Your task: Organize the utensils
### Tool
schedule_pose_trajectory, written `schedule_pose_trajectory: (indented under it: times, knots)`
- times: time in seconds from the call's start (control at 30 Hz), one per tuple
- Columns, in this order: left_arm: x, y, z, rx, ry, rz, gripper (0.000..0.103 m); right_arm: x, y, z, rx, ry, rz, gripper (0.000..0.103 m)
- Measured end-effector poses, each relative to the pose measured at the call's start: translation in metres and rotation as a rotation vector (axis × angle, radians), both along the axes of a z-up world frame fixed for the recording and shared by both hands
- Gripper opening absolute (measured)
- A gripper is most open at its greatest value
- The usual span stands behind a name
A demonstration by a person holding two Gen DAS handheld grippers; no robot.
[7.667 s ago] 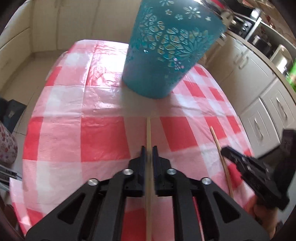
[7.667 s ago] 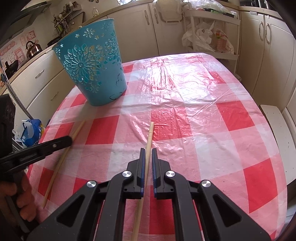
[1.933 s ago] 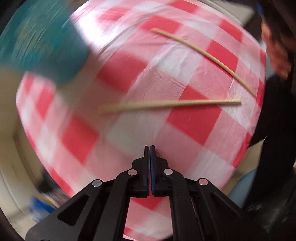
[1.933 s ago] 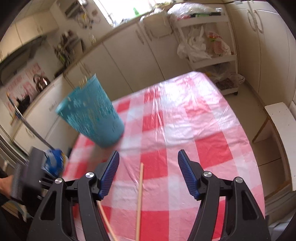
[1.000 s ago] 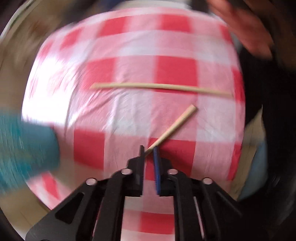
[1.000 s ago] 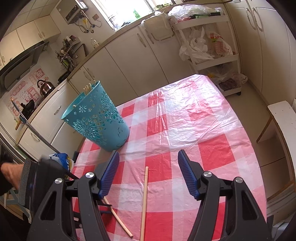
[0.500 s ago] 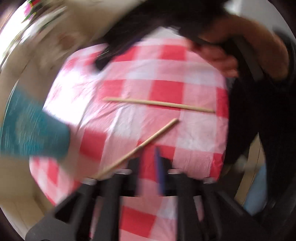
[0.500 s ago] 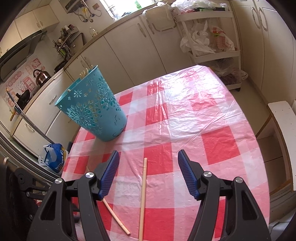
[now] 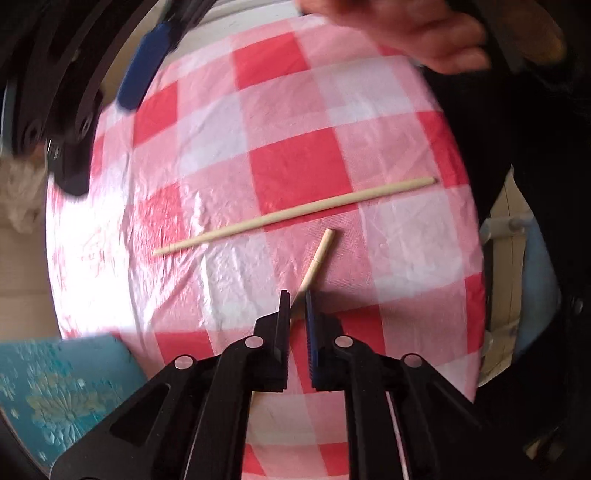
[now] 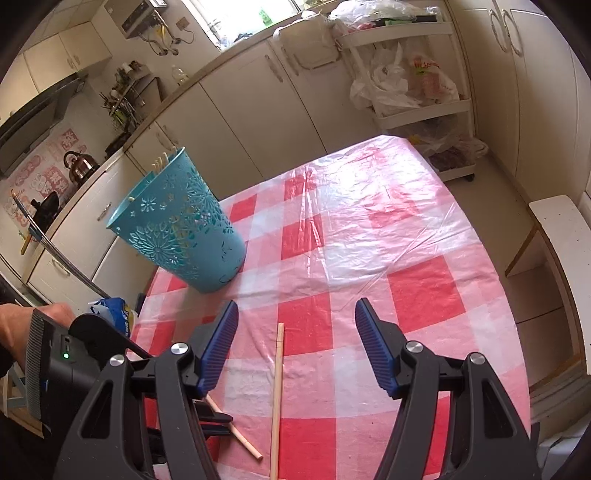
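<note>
Near chopstick (image 9: 317,261): lies on the tablecloth; in the left wrist view its long axis runs from between the left jaws up and slightly right, blunt end farthest from the gripper. In the right wrist view its far end shows at the lower left, slanting down to the right.
Far chopstick (image 9: 295,216): lies flat on the cloth, beyond the near one and apart from it; in the left wrist view its long axis is close to horizontal, thick end at the right and higher, thin tip at the left. In the right wrist view it runs almost straight away from the camera, between the open right fingers.
Left gripper (image 9: 296,301): jaws closing, a narrow gap left; the near chopstick passes between them; pad contact cannot be confirmed.
Right gripper (image 10: 293,314): fingers wide apart, nothing between the pads; held above the cloth.
Teal basket (image 10: 177,225): stands on the table's far left, leaning; pale stick ends (image 10: 159,162) protrude above its rim at the back.
Tablecloth (image 10: 424,284): red and white check under clear plastic.
Hands: one hand (image 10: 14,325) grips the left gripper's handle; another (image 9: 413,29) is at the top of the left wrist view.
</note>
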State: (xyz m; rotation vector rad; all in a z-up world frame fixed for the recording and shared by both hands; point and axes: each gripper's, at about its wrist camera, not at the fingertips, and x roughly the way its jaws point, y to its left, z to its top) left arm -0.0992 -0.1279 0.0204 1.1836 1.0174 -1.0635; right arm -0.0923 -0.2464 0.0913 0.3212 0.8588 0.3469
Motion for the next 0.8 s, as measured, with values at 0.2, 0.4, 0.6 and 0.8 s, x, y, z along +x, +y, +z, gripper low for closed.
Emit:
schedule_pose_trajectory:
  times: [0.2, 0.4, 0.6, 0.8]
  knots:
    - [0.036, 0.024, 0.005, -0.098, 0.149, 0.399, 0.000, 0.000, -0.014, 0.004, 0.037, -0.005, -0.043, 0.064]
    - [0.038, 0.068, 0.004, -0.203, 0.141, 0.631, 0.000, 0.002, -0.007, -0.002, 0.000, 0.020, -0.024, 0.064]
    - [0.009, 0.044, 0.017, -0.187, -0.060, 0.304, 0.003, 0.002, 0.001, -0.003, -0.005, 0.022, -0.009, 0.064]
    - [-0.018, 0.021, 0.007, -0.066, -0.072, 0.135, 0.041, 0.004, 0.002, -0.006, -0.006, 0.031, -0.006, 0.064]
